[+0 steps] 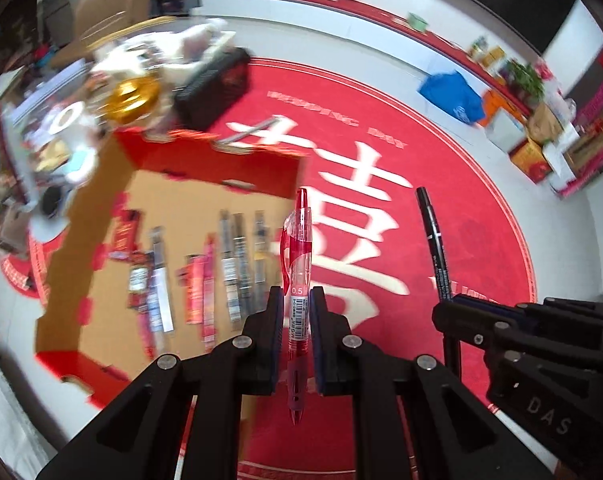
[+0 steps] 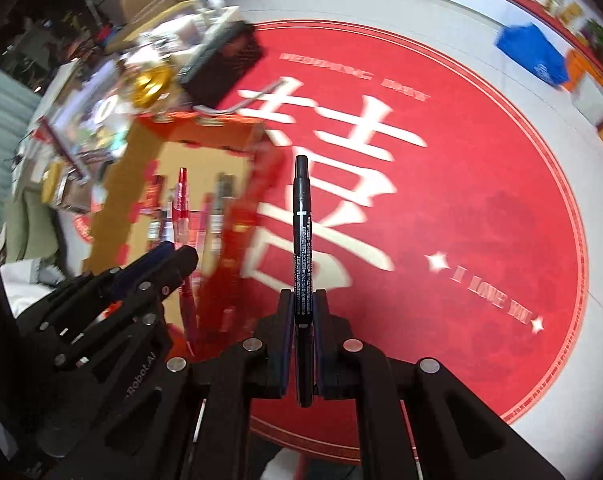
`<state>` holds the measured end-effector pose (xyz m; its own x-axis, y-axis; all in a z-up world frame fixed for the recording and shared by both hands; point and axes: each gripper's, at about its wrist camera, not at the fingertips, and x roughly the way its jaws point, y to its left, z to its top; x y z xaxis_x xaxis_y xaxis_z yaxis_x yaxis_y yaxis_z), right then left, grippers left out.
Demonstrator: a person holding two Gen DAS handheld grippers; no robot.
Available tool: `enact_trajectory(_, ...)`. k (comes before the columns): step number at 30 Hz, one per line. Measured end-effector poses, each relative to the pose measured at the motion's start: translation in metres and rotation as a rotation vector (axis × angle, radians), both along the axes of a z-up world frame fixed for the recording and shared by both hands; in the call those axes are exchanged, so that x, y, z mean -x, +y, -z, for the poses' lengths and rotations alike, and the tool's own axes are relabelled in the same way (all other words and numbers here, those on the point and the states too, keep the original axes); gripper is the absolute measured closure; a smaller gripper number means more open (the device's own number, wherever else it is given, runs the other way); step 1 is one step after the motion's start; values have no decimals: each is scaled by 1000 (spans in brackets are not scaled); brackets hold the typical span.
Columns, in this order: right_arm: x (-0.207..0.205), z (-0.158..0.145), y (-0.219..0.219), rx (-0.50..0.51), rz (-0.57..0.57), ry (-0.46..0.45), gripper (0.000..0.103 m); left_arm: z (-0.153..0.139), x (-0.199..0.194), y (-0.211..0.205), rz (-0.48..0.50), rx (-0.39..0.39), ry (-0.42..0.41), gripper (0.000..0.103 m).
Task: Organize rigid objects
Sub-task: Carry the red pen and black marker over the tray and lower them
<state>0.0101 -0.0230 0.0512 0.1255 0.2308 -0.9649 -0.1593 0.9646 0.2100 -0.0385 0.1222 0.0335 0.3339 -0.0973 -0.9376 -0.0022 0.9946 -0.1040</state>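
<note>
My left gripper [image 1: 299, 300] is shut on a red gel pen [image 1: 299, 252], which stands up between the blue pads. My right gripper [image 2: 303, 302] is shut on a black marker [image 2: 302, 216], also seen at the right of the left wrist view as the black marker [image 1: 435, 240]. Both hang above the red round mat [image 2: 461, 200]. The open cardboard box [image 1: 101, 184] lies down to the left, with several pens and packaged sticks [image 1: 237, 268] in a row on its brown floor. In the right wrist view the left gripper [image 2: 173, 256] shows at lower left with the red pen [image 2: 181, 196].
A cluttered low table with a gold tin [image 1: 131, 98] and a black basket [image 1: 217, 88] stands behind the box. A blue bag [image 1: 451, 96] and cartons [image 1: 533, 152] line the red ledge at the right. White floor surrounds the mat.
</note>
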Motion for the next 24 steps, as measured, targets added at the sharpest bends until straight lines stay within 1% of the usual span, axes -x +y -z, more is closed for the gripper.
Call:
enact_trajectory(6, -2, -6, 64, -63, -76, -3, 93, 1, 14, 59, -98, -46, 11, 90)
enact_trajectory(12, -3, -3, 117, -86, -161, -7, 93, 11, 24, 106, -186, -97, 34, 90)
enact_trajectory(17, -6, 2, 135, -80, -191, -4, 93, 21, 27, 129, -231, -128, 52, 90)
enact_trajectory(24, -17, 13, 136, -32, -183, 10, 93, 36, 20, 140, -247, -133, 81, 90)
